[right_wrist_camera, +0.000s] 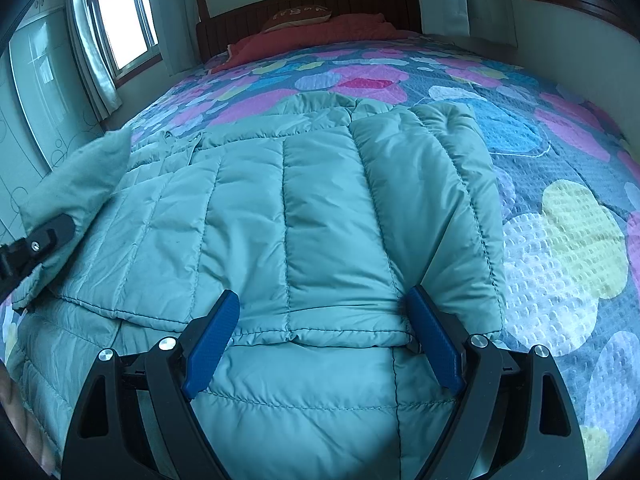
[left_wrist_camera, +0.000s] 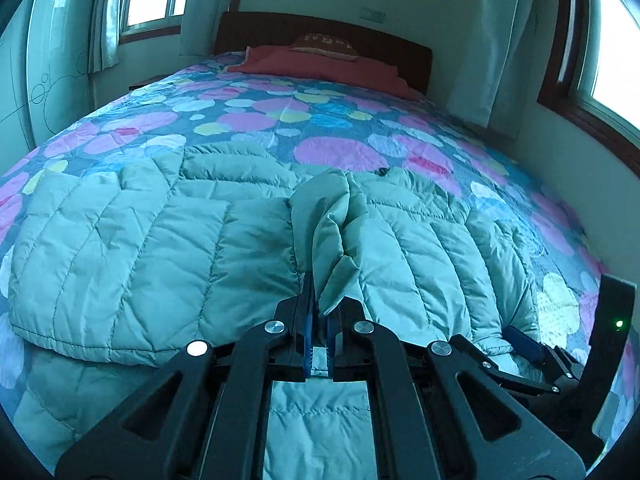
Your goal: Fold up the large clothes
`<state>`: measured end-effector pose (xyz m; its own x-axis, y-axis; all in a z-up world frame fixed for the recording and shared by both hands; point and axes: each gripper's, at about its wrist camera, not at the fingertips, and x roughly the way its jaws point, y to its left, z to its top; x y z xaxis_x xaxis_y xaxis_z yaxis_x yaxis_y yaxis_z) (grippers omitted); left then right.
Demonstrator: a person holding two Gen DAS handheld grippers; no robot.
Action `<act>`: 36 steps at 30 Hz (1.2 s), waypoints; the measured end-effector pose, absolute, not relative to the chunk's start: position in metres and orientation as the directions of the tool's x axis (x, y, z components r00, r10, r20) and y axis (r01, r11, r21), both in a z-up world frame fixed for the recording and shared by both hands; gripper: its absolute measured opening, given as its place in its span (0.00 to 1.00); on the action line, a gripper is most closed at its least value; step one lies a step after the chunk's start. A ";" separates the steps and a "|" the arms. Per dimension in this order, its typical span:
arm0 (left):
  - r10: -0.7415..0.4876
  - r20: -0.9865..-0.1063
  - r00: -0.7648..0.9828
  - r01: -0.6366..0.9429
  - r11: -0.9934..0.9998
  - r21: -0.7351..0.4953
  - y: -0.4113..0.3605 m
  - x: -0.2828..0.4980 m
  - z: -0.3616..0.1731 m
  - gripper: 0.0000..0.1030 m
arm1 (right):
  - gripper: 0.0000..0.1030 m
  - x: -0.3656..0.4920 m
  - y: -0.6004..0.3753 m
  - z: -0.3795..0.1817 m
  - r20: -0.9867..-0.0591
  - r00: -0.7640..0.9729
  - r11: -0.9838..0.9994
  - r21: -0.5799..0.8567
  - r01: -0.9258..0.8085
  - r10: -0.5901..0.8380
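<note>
One quilted green jacket (right_wrist_camera: 304, 216) lies spread across the flowered bedspread (right_wrist_camera: 560, 248) near the foot of the bed, its padded panels partly doubled over and one hem edge lying between your right tongs (right_wrist_camera: 328, 332). Your likeliest trouble is slippage: the shell looks slick and puffy, so the bunched flap in your left tongs (left_wrist_camera: 320, 320) could slide out if you pull it across too fast, and the fold would land crooked. Dragging that flap could also tow the whole jacket along the bedspread, since nothing is pinning the far side. Your left tongs are clenched on a gathered wad of the jacket's fabric (left_wrist_camera: 332, 224), which rises from between the blue pads. Your right tongs stand spread wide, released, straddling the folded hem; whether the right pad (right_wrist_camera: 436, 344) presses the fabric beside it, you cannot tell, and they grasp nothing.
</note>
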<state>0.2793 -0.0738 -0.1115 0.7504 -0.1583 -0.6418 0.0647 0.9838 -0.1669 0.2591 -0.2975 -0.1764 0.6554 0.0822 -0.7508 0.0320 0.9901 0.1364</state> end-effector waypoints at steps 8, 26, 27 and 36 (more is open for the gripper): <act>-0.219 -0.690 0.690 0.094 0.972 -0.215 -0.081 0.287 -0.129 0.16 | 0.82 0.258 -0.299 -0.177 -0.751 0.655 0.990 0.136 0.033 0.081; -0.132 -0.626 0.768 -0.057 0.961 -0.272 0.048 0.221 -0.077 0.56 | 0.82 0.260 -0.292 -0.164 -0.767 0.640 0.992 0.109 0.056 0.048; -0.106 -0.626 0.772 -0.085 0.960 -0.267 0.063 0.219 -0.077 0.56 | 0.82 0.259 -0.290 -0.159 -0.763 0.644 0.990 0.126 0.062 0.057; 0.030 -0.664 0.747 -0.271 0.926 -0.263 0.155 0.220 -0.092 0.57 | 0.82 0.259 -0.233 -0.118 -0.713 0.668 0.967 0.253 -0.039 0.213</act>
<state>0.2204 0.1554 -0.0918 0.7474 0.0304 -0.6637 -0.2710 0.9260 -0.2628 0.2589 -0.2334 -0.1177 0.6685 0.2130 -0.7126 -0.0386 0.9668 0.2528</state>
